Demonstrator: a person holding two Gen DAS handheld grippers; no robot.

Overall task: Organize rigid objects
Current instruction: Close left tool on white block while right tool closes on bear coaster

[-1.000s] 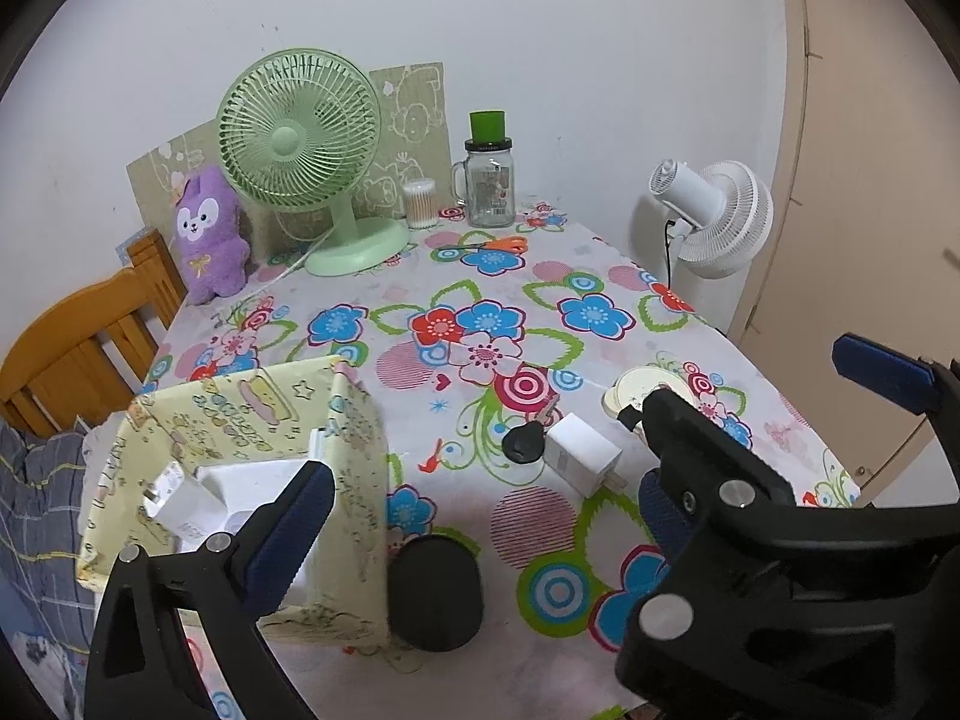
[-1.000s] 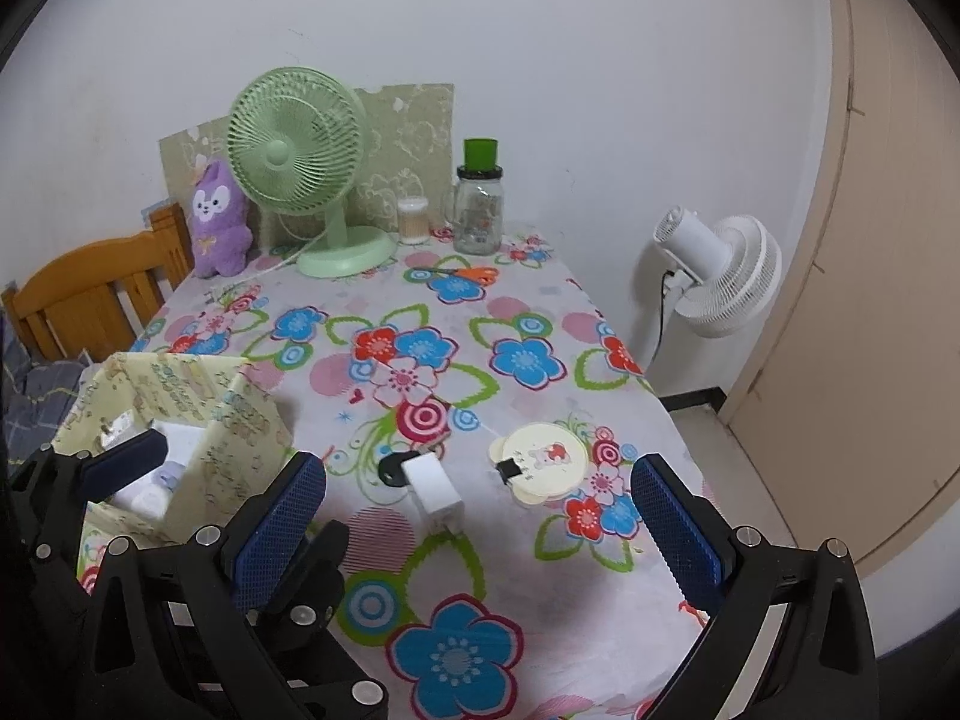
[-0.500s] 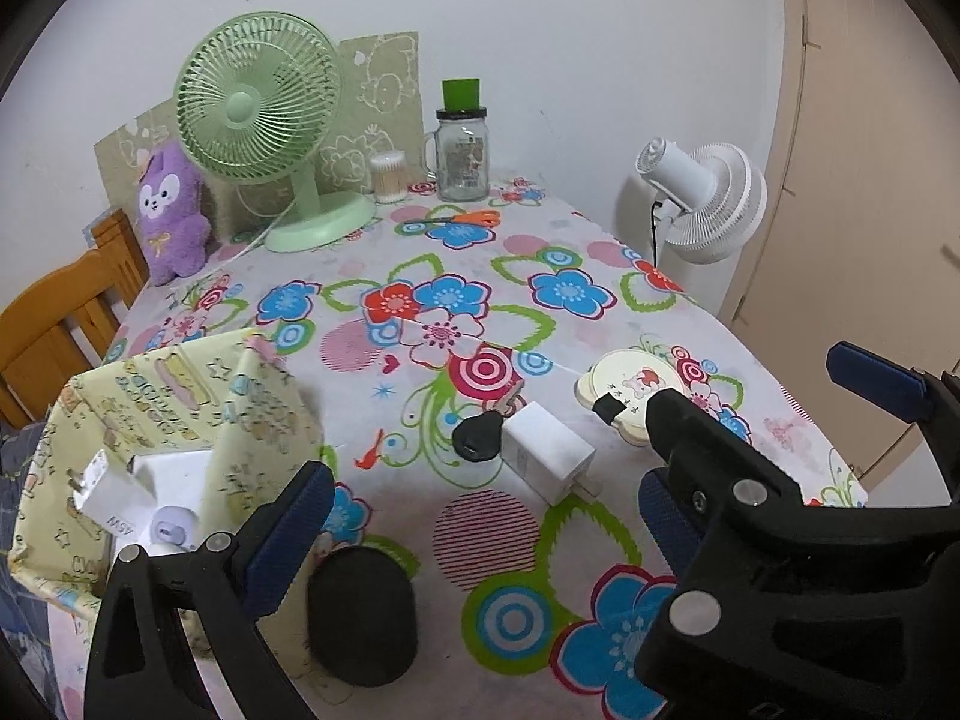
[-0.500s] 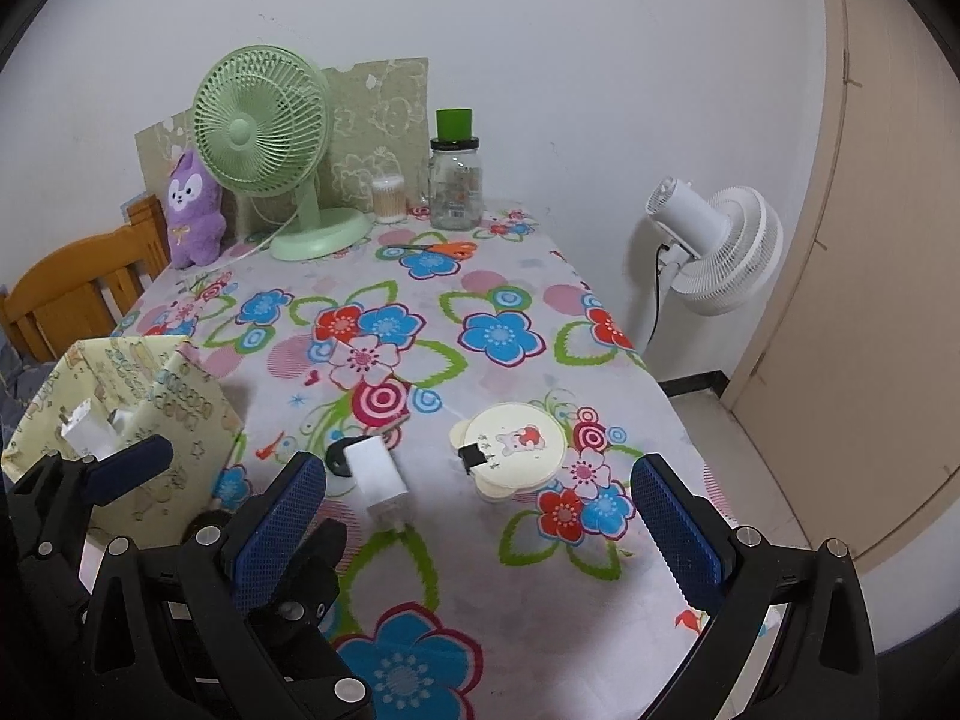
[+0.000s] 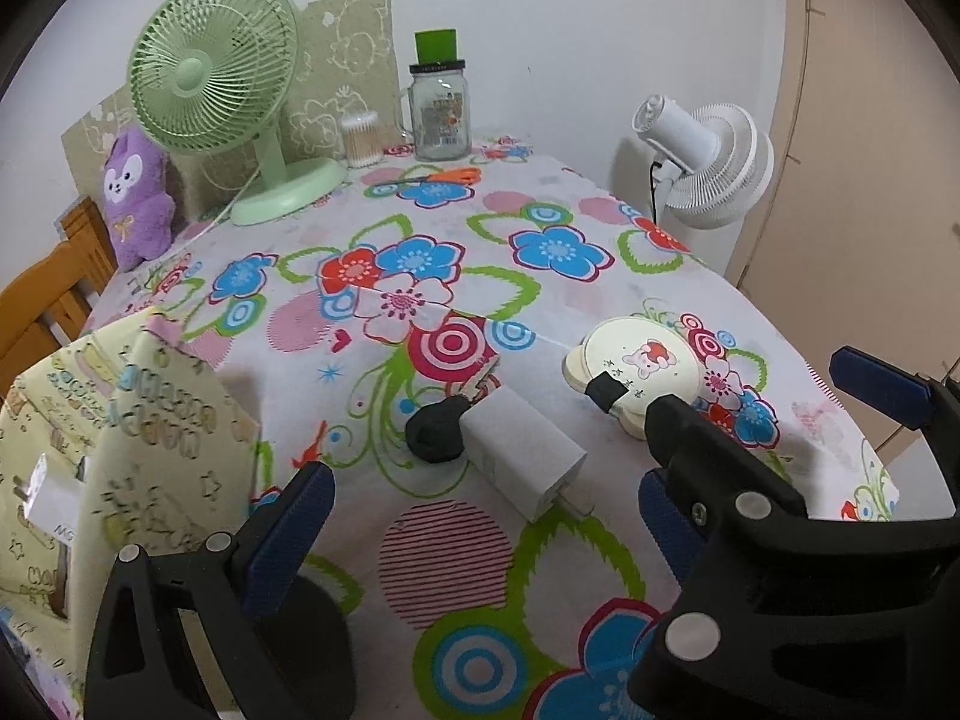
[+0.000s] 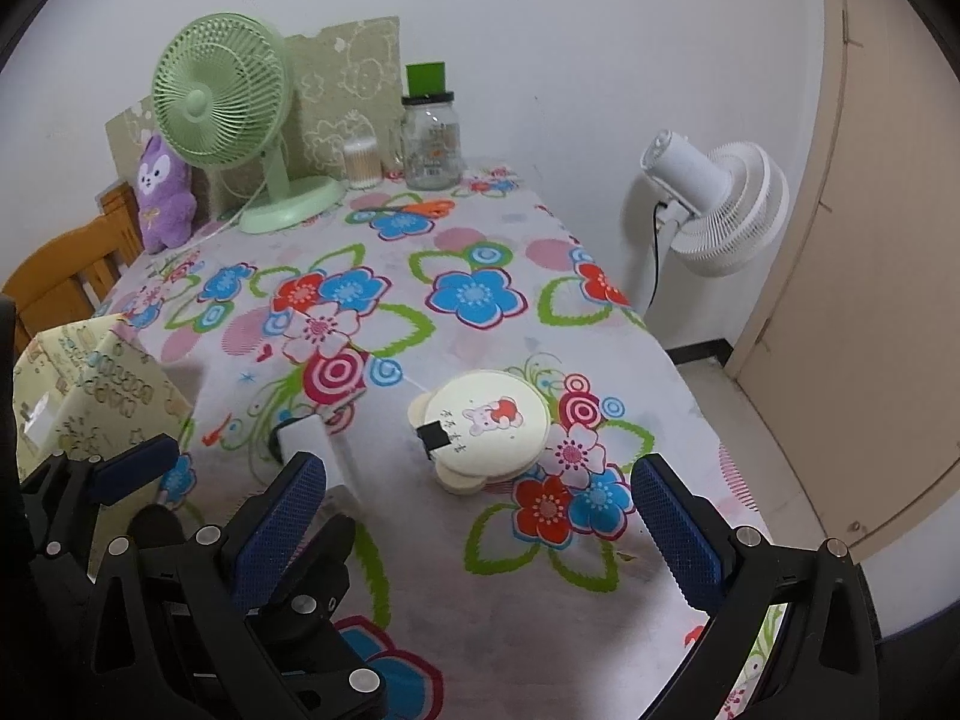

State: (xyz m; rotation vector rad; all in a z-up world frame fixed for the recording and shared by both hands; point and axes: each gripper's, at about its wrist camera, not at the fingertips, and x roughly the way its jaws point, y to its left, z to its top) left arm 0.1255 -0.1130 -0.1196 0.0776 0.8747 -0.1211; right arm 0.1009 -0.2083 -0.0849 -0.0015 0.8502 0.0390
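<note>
Both my tongs are spread wide and carrying nothing: the left tongs (image 5: 474, 531) face the white charger block (image 5: 525, 453), which lies on the surface just ahead of them, its prongs toward me and its far end touching a small black round piece (image 5: 435, 435). The right tongs (image 6: 480, 510) face the cream bear-shaped disc (image 6: 486, 429), flat on the surface just ahead. The yellow patterned box (image 5: 120, 432), where I judge these go, stands to the left of the left tongs, with white items already inside. My worry is the charger: it lies at an angle to my pads, so closing carelessly could spin it or shove the black piece away, and its smooth sides may slip. The two tongs also sit close together, so they could clash. The left view shows the charger whole, plus a black round object (image 5: 318, 642) under my left finger; in the right view the charger is half hidden behind a blue pad (image 6: 279, 525), but the disc shows unobstructed.
</note>
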